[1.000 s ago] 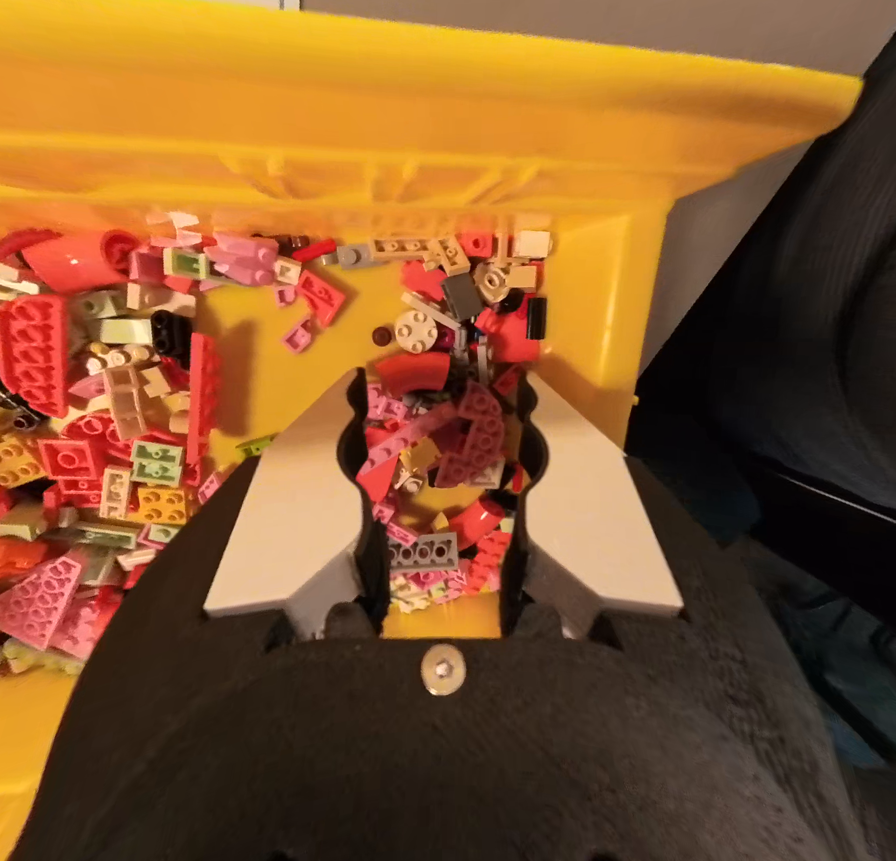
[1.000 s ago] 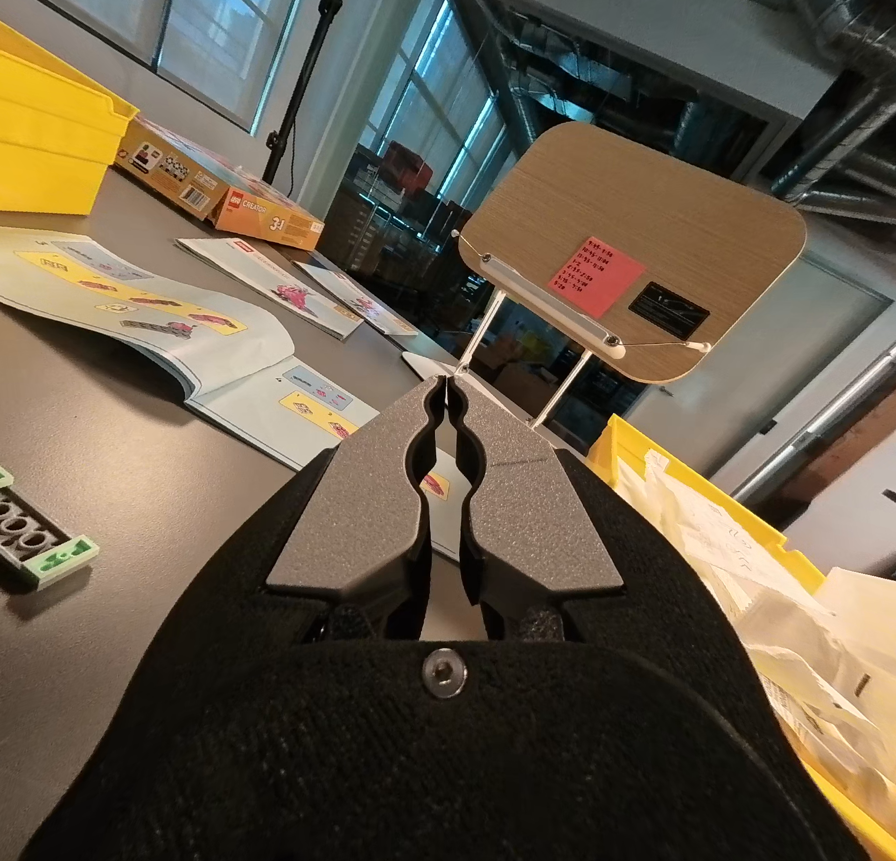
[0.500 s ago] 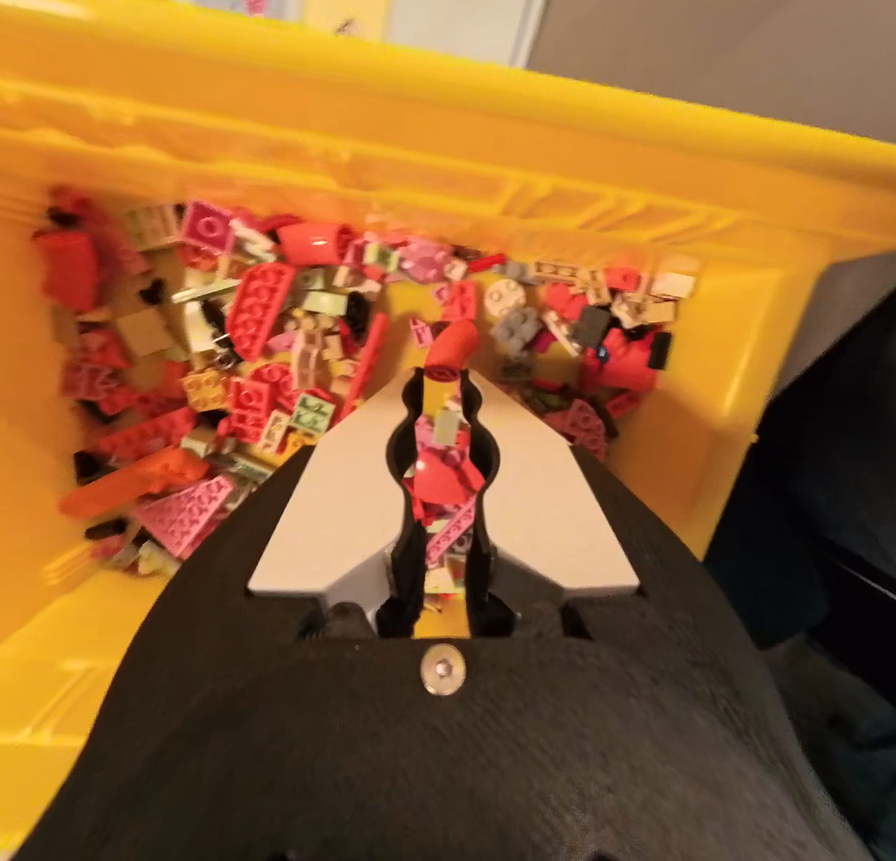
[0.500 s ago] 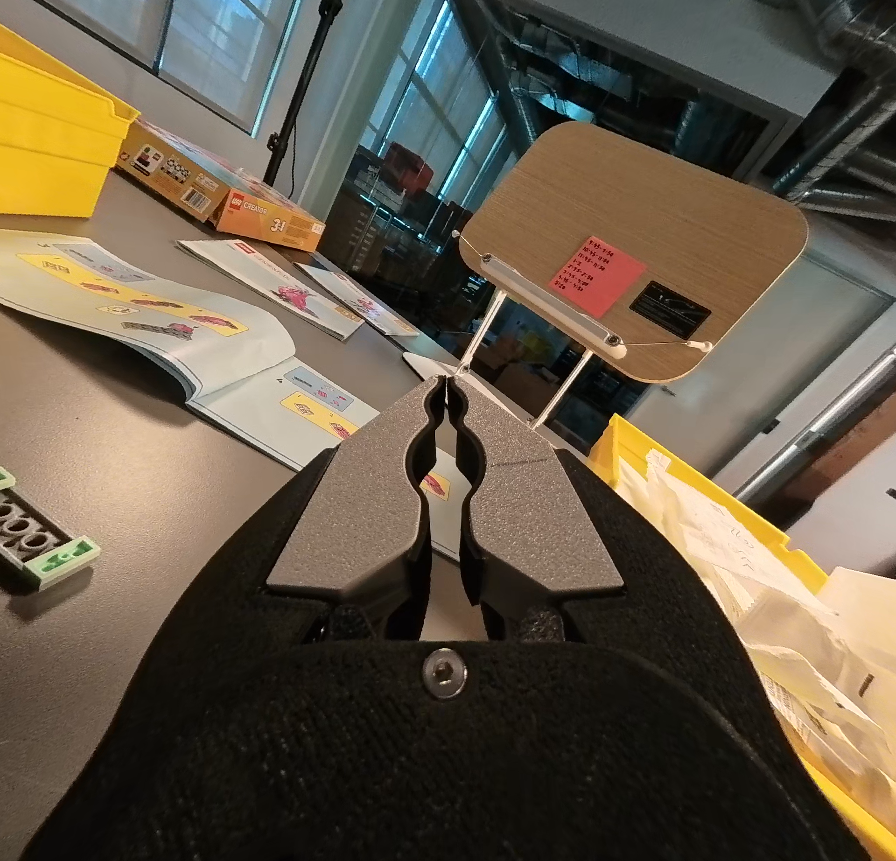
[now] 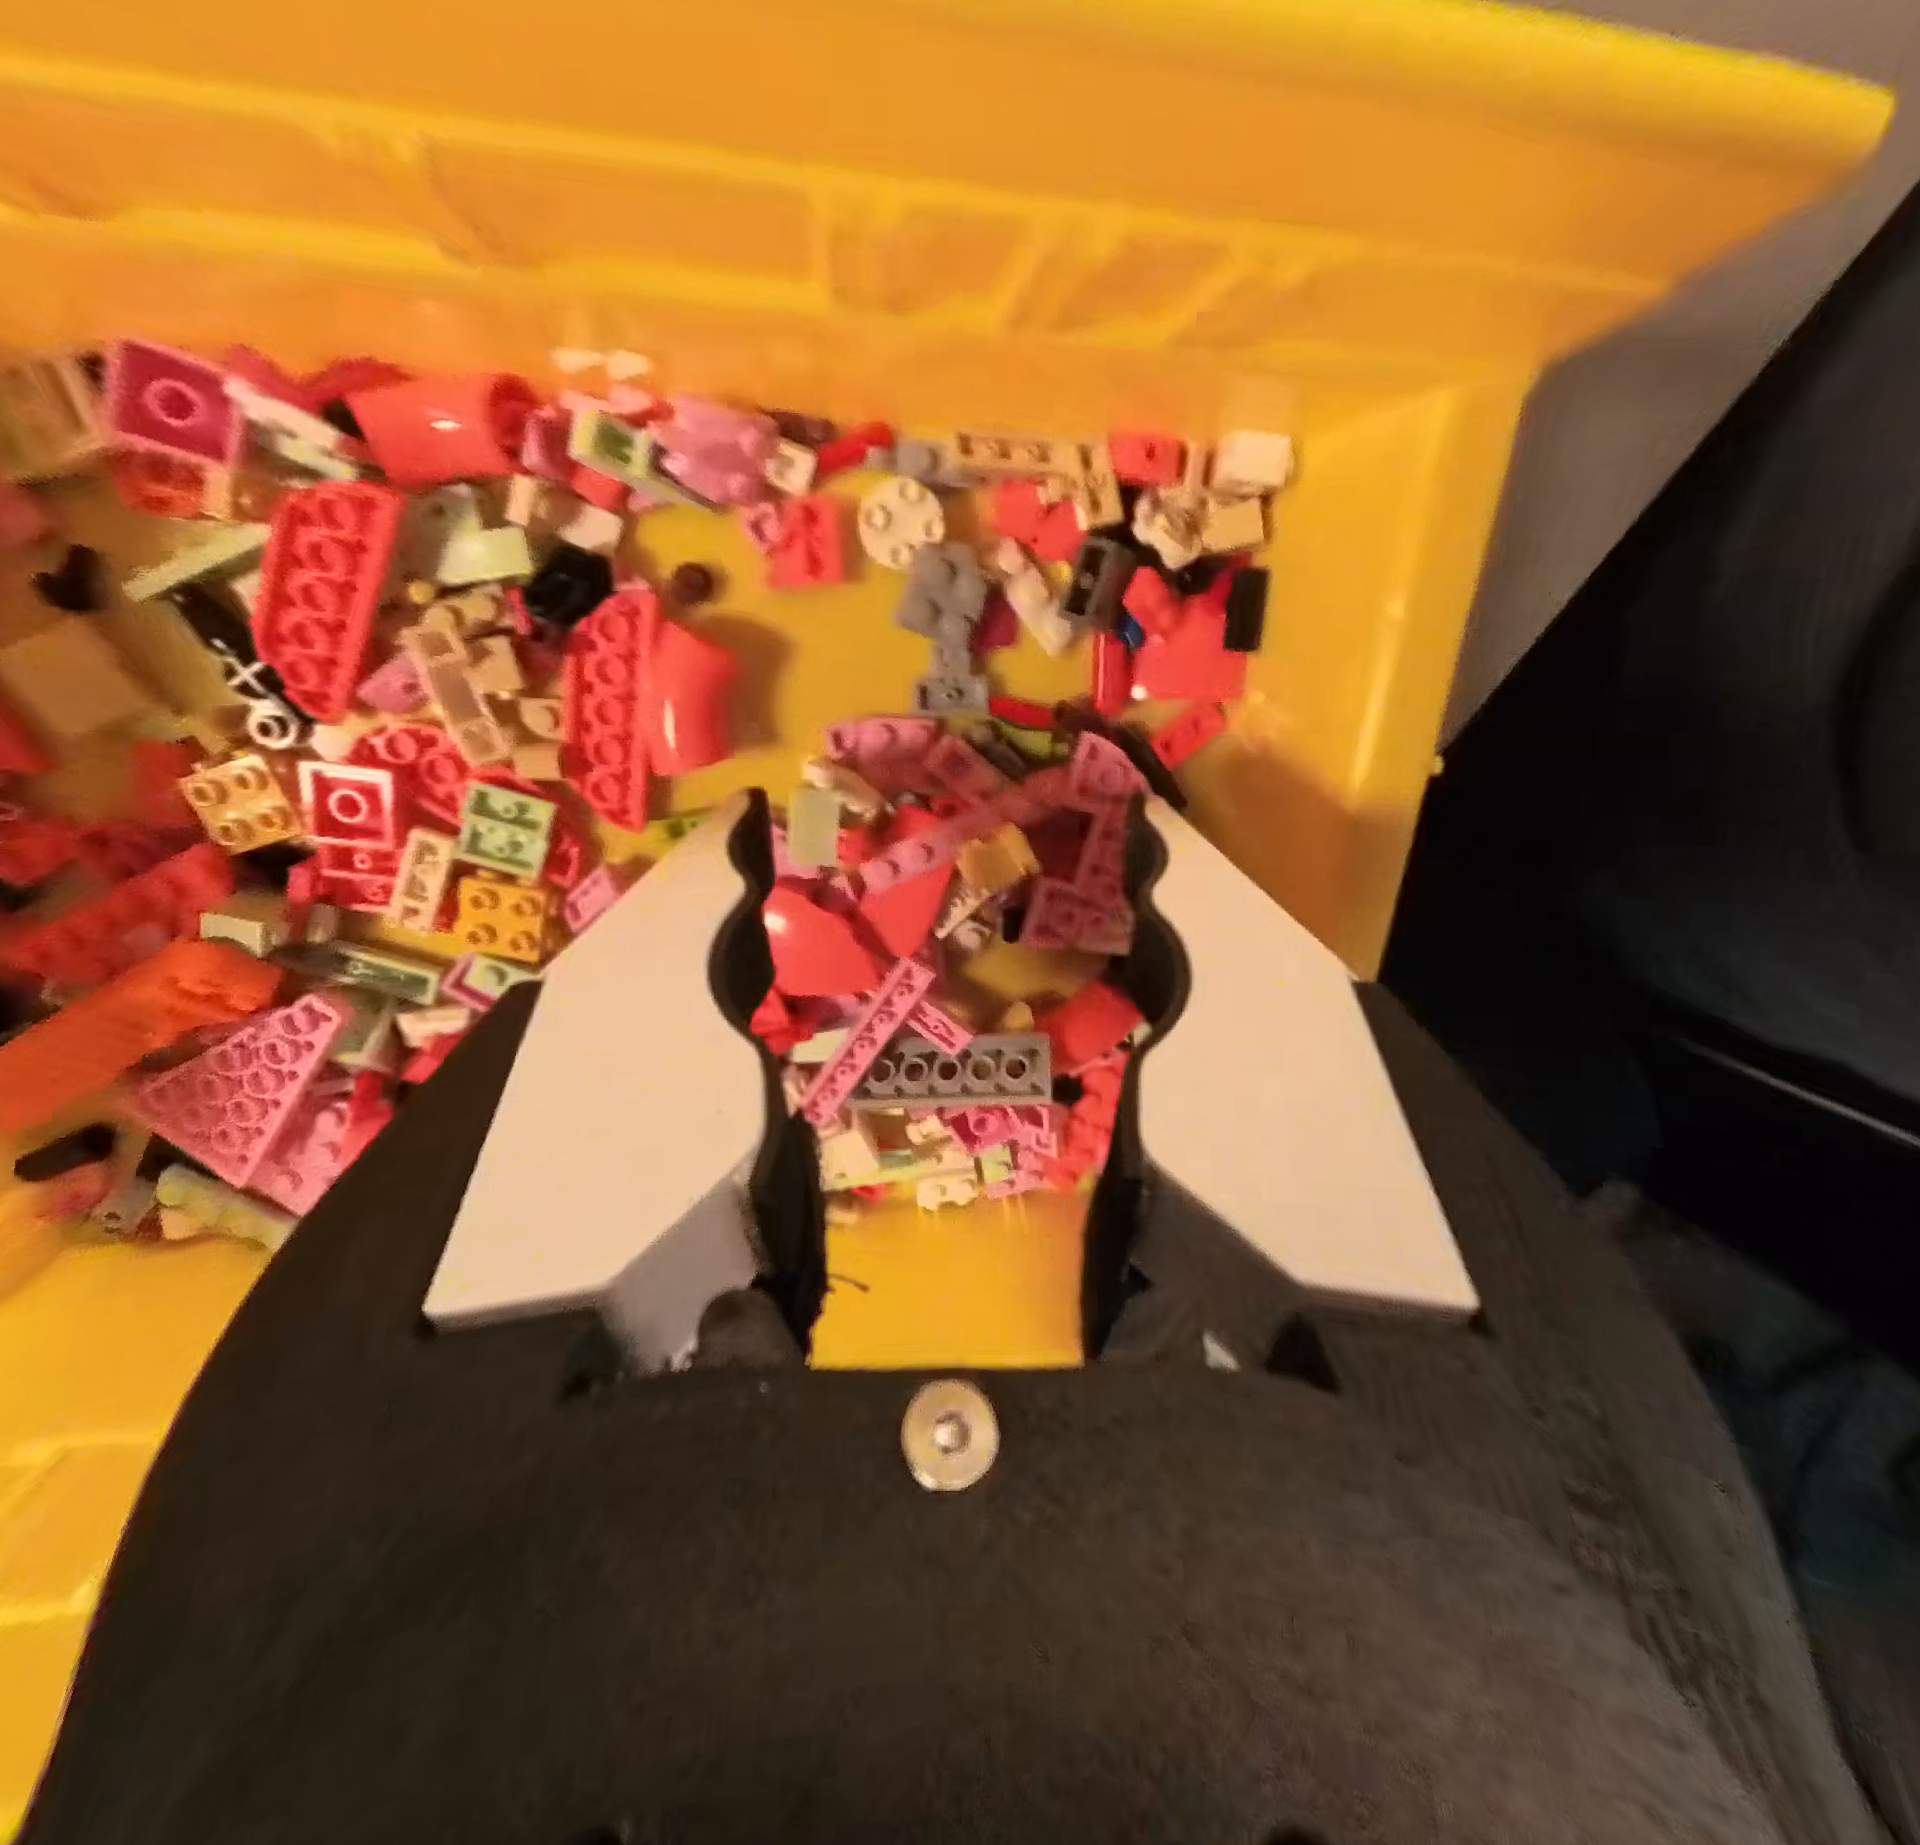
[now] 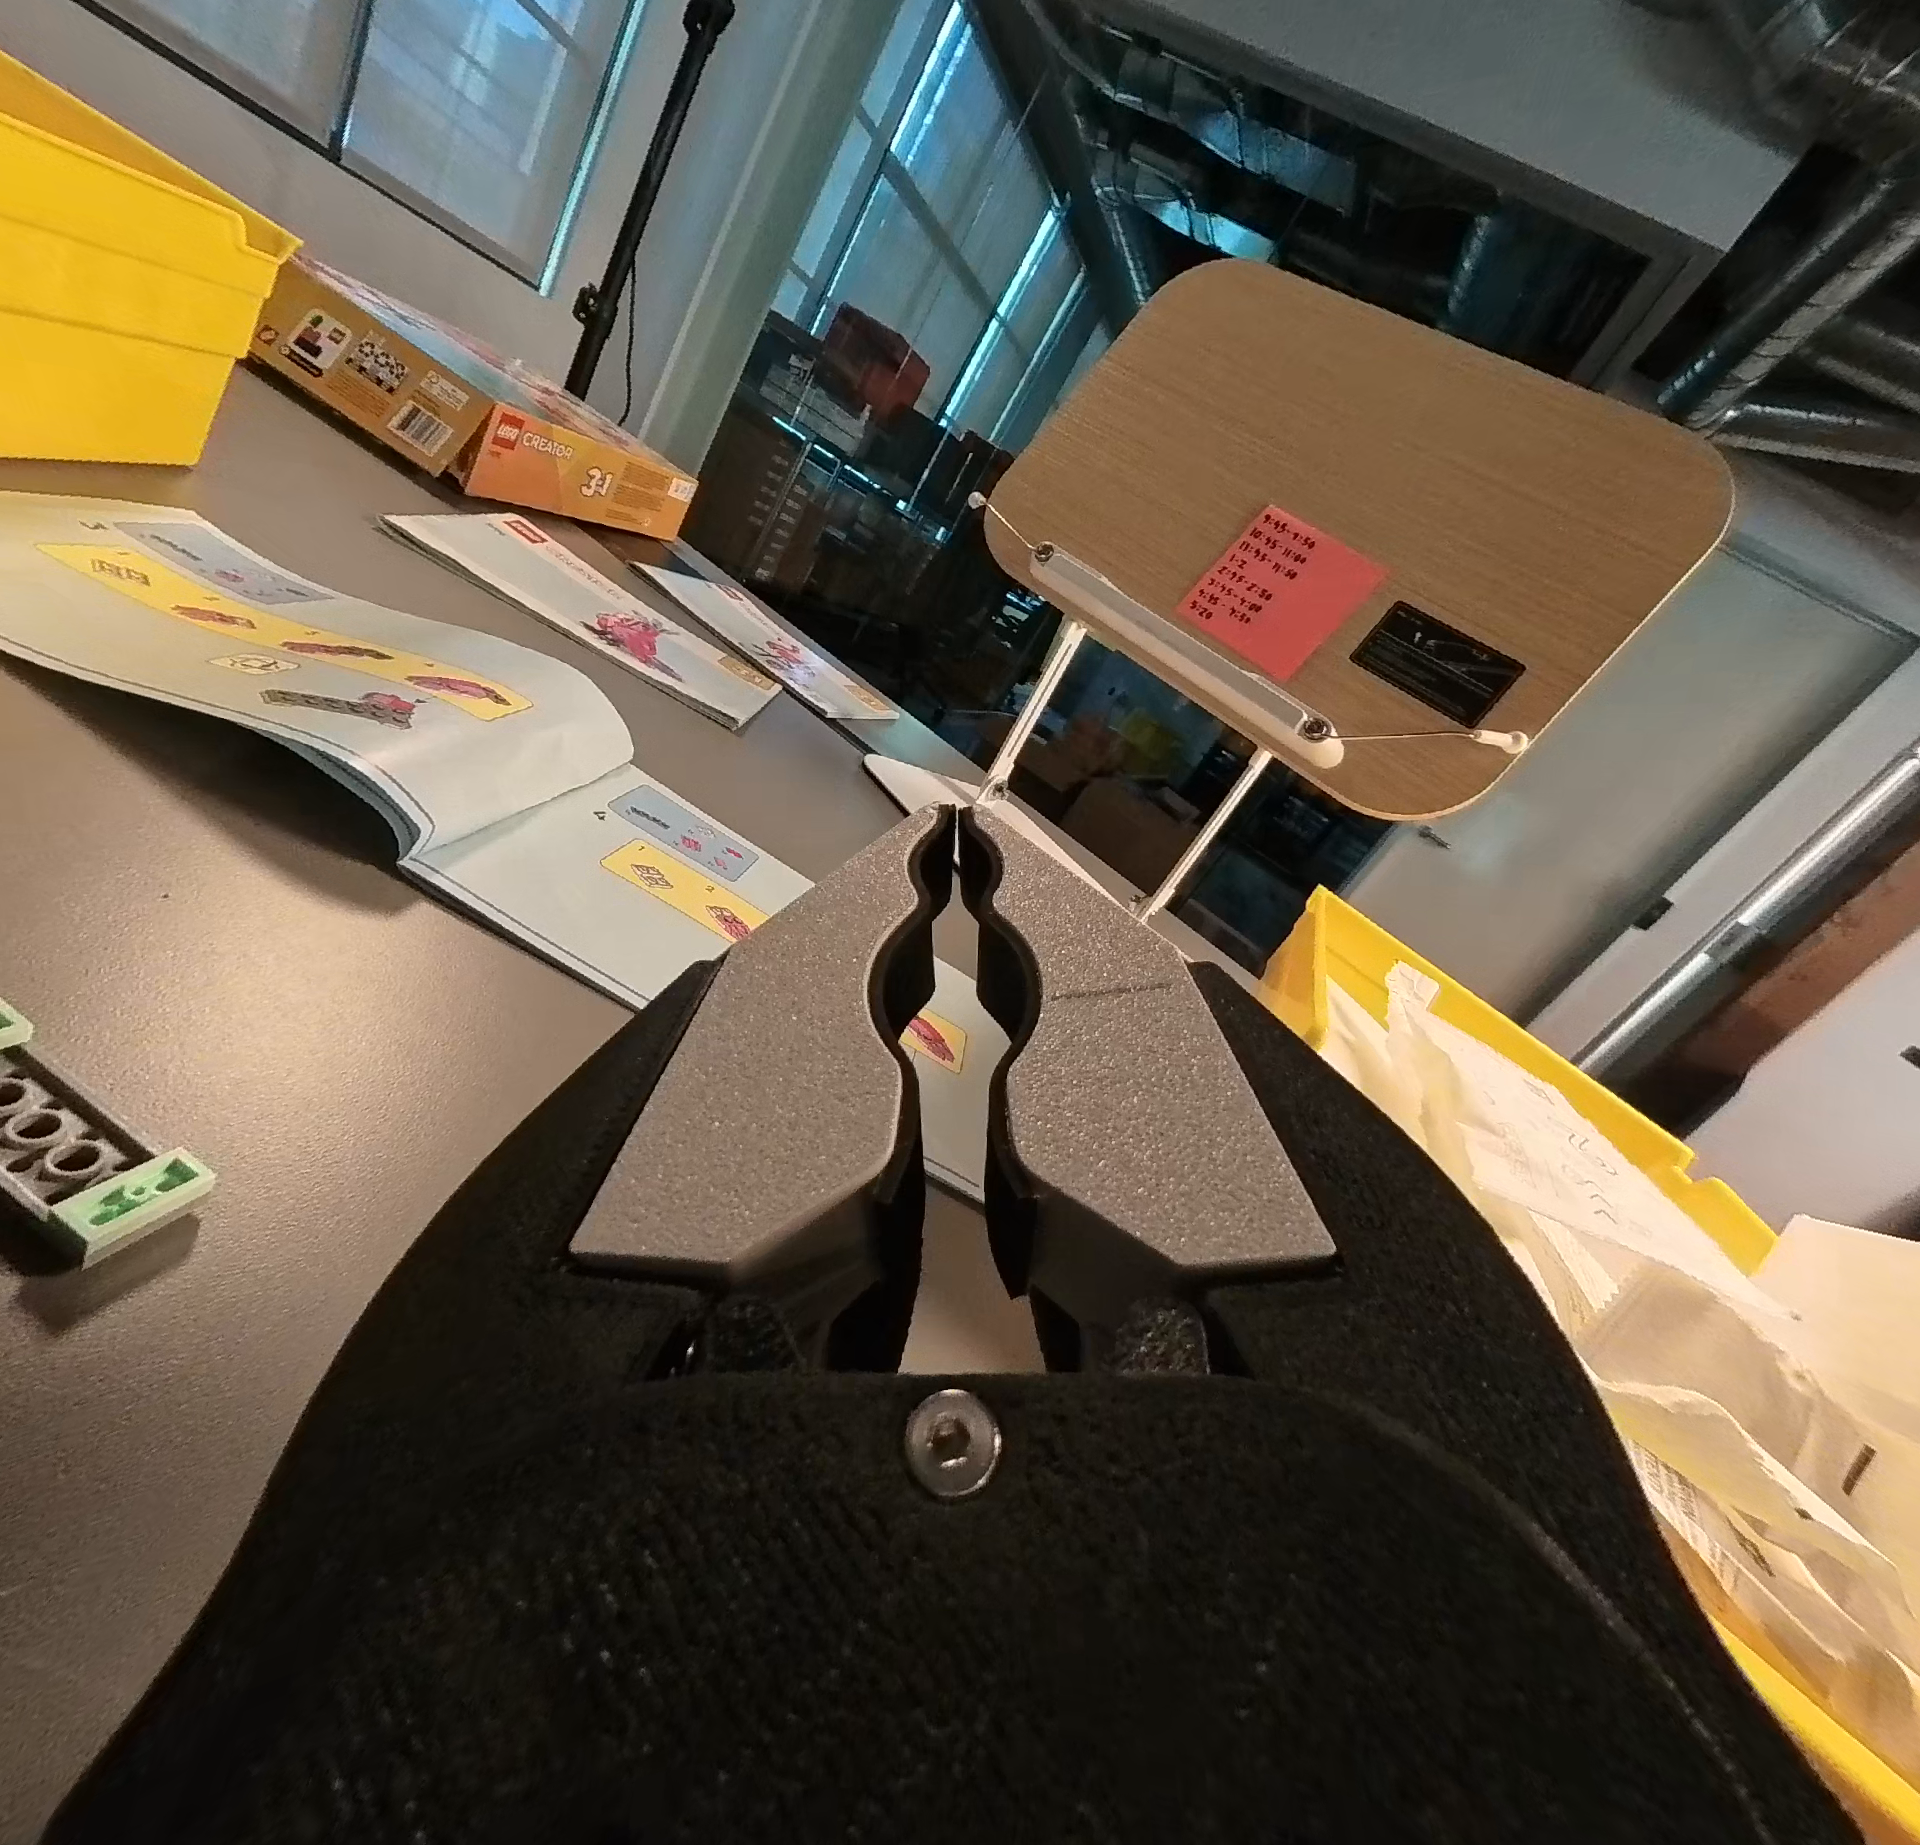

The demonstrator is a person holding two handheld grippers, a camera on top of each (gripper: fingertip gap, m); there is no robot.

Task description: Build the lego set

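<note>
Bricks (image 5: 436, 756) in bin (image 5: 935, 185) (booklets (image 6: 312, 673) on table (image 6: 260, 1016)).

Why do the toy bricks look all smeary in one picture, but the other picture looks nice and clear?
Left wrist view: motion blur smears the bricks and the yellow bin, worst at the left edge, under warm, dim light. Right wrist view: sharp; the open booklet and wooden stand are crisp in cool window light, though the wide lens tilts and bends the room.

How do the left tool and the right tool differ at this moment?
The left tool has white fingers spread wide apart with nothing gripped; the right tool has dark grey fingers whose tips meet on nothing. The left one points down into a yellow bin of mixed toy bricks; the right one sits low over a dark table near an open instruction booklet. Both share the same wavy finger profile.
</note>
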